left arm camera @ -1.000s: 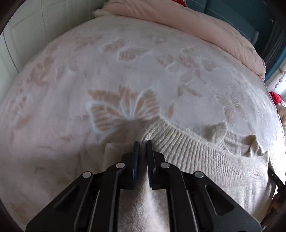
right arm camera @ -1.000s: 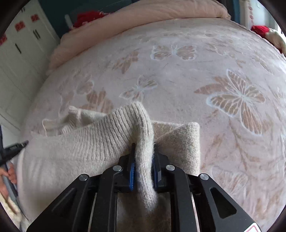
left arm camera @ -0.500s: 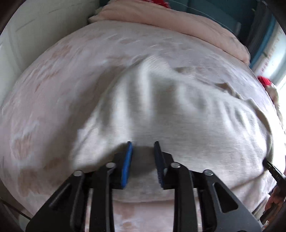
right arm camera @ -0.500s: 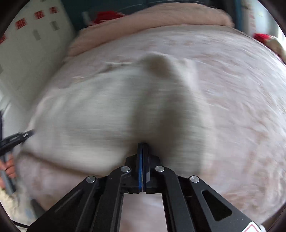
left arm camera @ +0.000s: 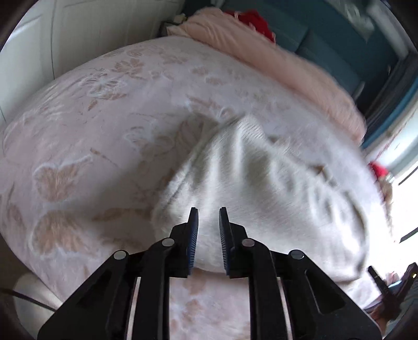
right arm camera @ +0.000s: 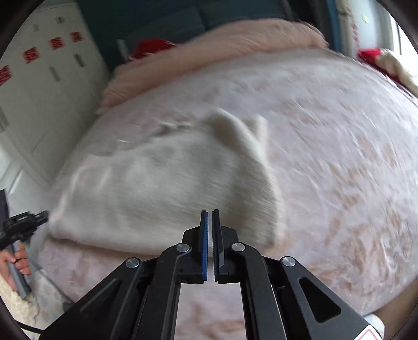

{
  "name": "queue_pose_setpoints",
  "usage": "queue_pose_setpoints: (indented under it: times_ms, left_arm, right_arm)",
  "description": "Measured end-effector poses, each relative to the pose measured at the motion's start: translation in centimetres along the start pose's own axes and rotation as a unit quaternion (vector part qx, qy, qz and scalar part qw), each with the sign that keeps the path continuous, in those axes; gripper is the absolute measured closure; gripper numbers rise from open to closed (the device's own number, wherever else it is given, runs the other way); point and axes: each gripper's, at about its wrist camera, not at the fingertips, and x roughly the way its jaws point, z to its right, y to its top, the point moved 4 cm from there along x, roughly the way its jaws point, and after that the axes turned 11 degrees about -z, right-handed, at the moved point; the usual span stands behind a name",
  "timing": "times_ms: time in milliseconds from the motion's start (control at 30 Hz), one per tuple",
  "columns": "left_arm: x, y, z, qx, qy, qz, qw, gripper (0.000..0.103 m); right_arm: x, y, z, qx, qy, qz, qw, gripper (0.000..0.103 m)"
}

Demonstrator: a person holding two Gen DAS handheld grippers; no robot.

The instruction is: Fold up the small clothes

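Note:
A cream knitted sweater (left arm camera: 261, 183) lies folded over on the pink butterfly-patterned bed cover (left arm camera: 91, 130). My left gripper (left arm camera: 208, 209) hovers over the sweater's near edge, its jaws a small gap apart with nothing clamped between them. In the right wrist view the same sweater (right arm camera: 156, 188) lies ahead and to the left, blurred by motion. My right gripper (right arm camera: 209, 211) hangs above its near right corner, jaws shut and empty. At the left edge of that view a hand (right arm camera: 18, 261) holds the left gripper (right arm camera: 23, 222).
A rolled pink duvet (left arm camera: 274, 65) runs along the far side of the bed, with something red (left arm camera: 250, 21) behind it. White wardrobe doors (right arm camera: 39, 91) stand to the left. The bed cover (right arm camera: 339, 157) stretches out to the right of the sweater.
Both grippers held folds of the sweater a second ago. Both have let go and pulled back and upward, the right one closing empty. The sweater now lies doubled over on the bed.

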Motion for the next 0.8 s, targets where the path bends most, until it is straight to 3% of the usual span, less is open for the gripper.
queue_pose_setpoints:
  times_ms: [100, 200, 300, 367, 433, 533, 567, 600, 633, 667, 700, 767, 800]
  left_arm:
    - [0.7, -0.2, 3.8, 0.021, -0.039, -0.006, 0.9990, 0.087]
    - [3.6, -0.6, 9.0, 0.073, -0.044, -0.025, 0.9960, 0.087]
    - [8.2, -0.2, 10.7, 0.089, -0.004, -0.053, 0.9946, 0.087]
    - [10.1, 0.4, 9.5, 0.075, 0.016, -0.065, 0.9950, 0.084]
    - [9.8, 1.3, 7.4, 0.060, -0.004, -0.061, 0.9963, 0.086]
    - [8.8, 2.2, 4.5, 0.051, 0.021, -0.044, 0.9975, 0.087]
    - [8.8, 2.5, 3.4, 0.044, 0.018, -0.044, 0.9979, 0.090]
    - [8.9, 2.5, 2.4, 0.035, -0.001, -0.049, 0.9982, 0.094]
    - [8.6, 2.4, 1.8, 0.027, -0.013, -0.051, 0.9983, 0.096]
    - [8.1, 2.3, 1.6, 0.022, -0.016, -0.048, 0.9985, 0.096]
    - [6.6, 2.0, 1.7, 0.012, -0.014, -0.037, 0.9992, 0.095]
    - [3.8, 1.1, 1.6, -0.001, -0.008, -0.006, 1.0000, 0.074]
    - [2.0, 0.2, 1.2, -0.019, -0.004, 0.020, 0.9996, 0.056]
  right_arm:
    - [1.6, 1.1, -6.9, -0.056, 0.069, -0.007, 0.996, 0.100]
    - [5.7, 1.6, -13.4, -0.100, 0.121, -0.031, 0.987, 0.100]
    - [10.7, 2.1, -15.6, -0.117, 0.103, -0.071, 0.985, 0.102]
    - [12.4, 2.8, -13.7, -0.107, 0.074, -0.077, 0.989, 0.103]
    - [11.4, 4.2, -9.4, -0.067, 0.040, -0.054, 0.996, 0.103]
    - [8.6, 5.7, 0.4, 0.026, -0.031, -0.021, 0.999, 0.103]
    - [7.7, 5.4, 4.1, 0.060, -0.026, -0.017, 0.998, 0.103]
    - [6.8, 5.1, 6.0, 0.082, -0.023, -0.013, 0.996, 0.103]
    - [6.5, 5.1, 7.1, 0.090, -0.047, -0.013, 0.995, 0.103]
    - [5.8, 5.0, 7.2, 0.090, -0.073, -0.014, 0.993, 0.103]
    - [4.9, 4.6, 6.6, 0.081, -0.069, -0.011, 0.994, 0.100]
    - [3.2, 3.7, 3.7, 0.054, -0.046, 0.004, 0.997, 0.097]
    - [2.5, 3.5, 2.7, 0.036, -0.038, 0.009, 0.999, 0.094]
